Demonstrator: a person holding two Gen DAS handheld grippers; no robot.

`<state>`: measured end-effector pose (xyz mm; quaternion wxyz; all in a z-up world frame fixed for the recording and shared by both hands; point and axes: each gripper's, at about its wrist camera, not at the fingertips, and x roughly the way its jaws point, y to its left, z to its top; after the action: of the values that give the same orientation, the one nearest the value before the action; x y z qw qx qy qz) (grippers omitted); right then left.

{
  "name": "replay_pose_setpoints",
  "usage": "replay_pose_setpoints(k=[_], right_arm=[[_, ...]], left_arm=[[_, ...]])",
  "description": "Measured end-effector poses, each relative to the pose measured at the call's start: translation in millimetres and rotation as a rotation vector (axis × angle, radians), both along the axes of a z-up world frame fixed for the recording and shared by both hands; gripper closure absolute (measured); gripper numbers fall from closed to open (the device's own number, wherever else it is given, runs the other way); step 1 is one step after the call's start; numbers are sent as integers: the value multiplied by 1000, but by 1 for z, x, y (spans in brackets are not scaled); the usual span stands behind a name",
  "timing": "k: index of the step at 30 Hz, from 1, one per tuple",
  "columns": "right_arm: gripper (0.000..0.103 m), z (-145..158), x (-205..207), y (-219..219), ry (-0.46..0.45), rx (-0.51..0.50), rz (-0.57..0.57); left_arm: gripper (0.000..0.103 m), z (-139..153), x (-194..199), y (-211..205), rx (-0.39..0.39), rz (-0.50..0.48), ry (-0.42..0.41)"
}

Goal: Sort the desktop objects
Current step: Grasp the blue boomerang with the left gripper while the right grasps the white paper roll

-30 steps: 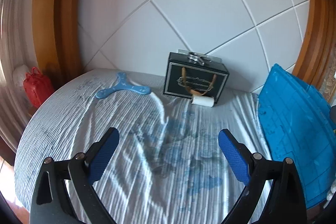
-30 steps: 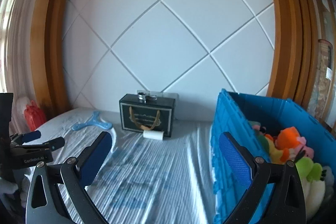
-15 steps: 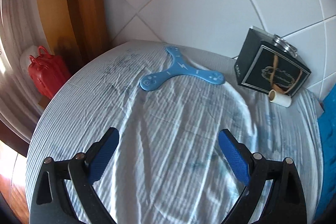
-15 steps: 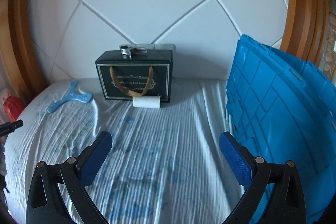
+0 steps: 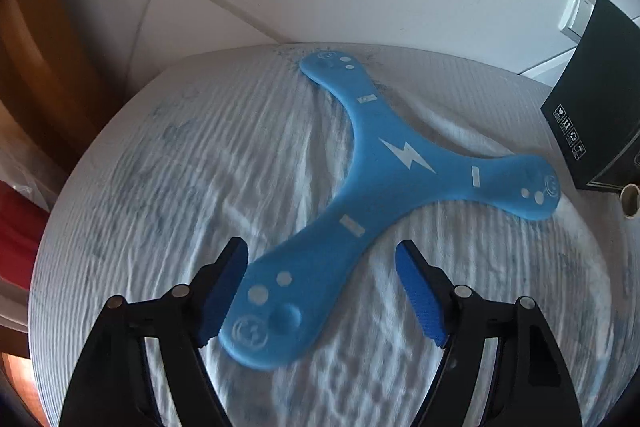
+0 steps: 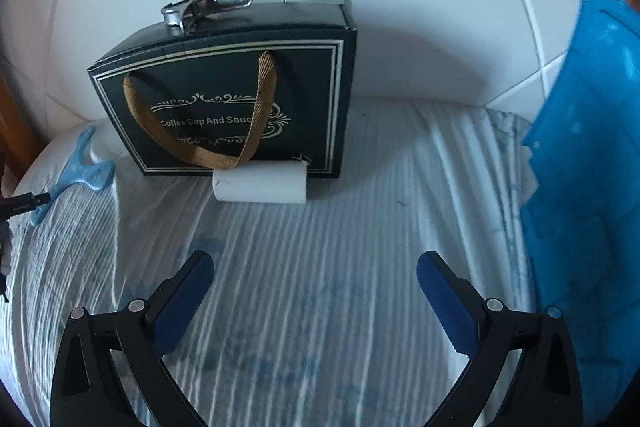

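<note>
A blue three-armed boomerang (image 5: 394, 163) with a white lightning mark lies flat on the striped cloth. My left gripper (image 5: 322, 291) is open, and the boomerang's near arm lies between its jaws, close to the left pad. In the right wrist view the boomerang (image 6: 78, 169) shows at the far left. My right gripper (image 6: 316, 297) is open and empty above the cloth, facing a white paper roll (image 6: 260, 183) that lies in front of a black gift box (image 6: 224, 99). A metal clip (image 6: 206, 7) sits on top of the box.
A blue plastic crate (image 6: 588, 187) stands close on the right of the right gripper. The black box's corner (image 5: 600, 99) and the roll's end (image 5: 631, 201) lie right of the boomerang. A white tiled wall backs the table. Something red (image 5: 16, 231) lies beyond the table's left edge.
My left gripper has moved forward and left until its jaws straddle the boomerang's near arm, and the jaws have narrowed. My right gripper has moved closer to the black box and roll.
</note>
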<state>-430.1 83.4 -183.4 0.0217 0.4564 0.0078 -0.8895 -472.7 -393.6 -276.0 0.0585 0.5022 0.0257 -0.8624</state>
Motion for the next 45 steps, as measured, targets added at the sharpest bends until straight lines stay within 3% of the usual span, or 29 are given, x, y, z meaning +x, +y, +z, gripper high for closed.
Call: replay_pose_setpoints(k=[3, 6, 8, 10, 14, 17, 21, 24, 28, 32, 35, 37, 39, 41, 43, 45], right_arm=[[0, -20, -27, -11, -23, -13, 8], [0, -33, -46, -25, -22, -14, 38], [0, -40, -56, -32, -26, -22, 50], [0, -45, -64, -37, -27, -37, 49], [0, -47, -72, -37, -6, -92, 45], [0, -51, -77, -36, 11, -115, 35], [2, -57, -71, -46, -30, -110, 56], [14, -58, -40, -69, -108, -153, 205], [14, -60, 6, -95, -193, -182, 359], [14, -55, 23, -99, -137, -92, 365], [13, -51, 12, -91, -95, -48, 316], [11, -52, 3, -85, -68, -15, 300], [4, -56, -8, -85, -71, -14, 318], [3, -58, -16, -85, -90, -49, 341], [11, -65, -14, -96, -136, -73, 369], [40, -69, -4, -110, -159, -56, 397]], left_arm=[[27, -7, -18, 10, -32, -53, 5], [27, -7, -28, 14, 4, -61, 16], [39, -6, -27, 16, 33, -45, 38], [59, -3, -16, 23, 26, -41, 47], [71, 0, 22, 35, 41, -35, 28], [71, 3, 57, 35, 58, -2, 9], [71, 8, 100, 44, 74, 29, -40], [72, 10, 129, 55, 94, 41, -73], [71, 12, 170, 72, 131, 28, -126], [71, 13, 185, 85, 51, 17, -113], [55, 12, 183, 91, 14, 45, -81], [27, 7, 179, 89, 13, 75, -59], [23, 3, 172, 84, 52, 118, -28], [27, 1, 162, 87, 44, 138, -4], [51, 4, 157, 92, 49, 156, 17], [54, 6, 158, 98, 64, 147, 9]])
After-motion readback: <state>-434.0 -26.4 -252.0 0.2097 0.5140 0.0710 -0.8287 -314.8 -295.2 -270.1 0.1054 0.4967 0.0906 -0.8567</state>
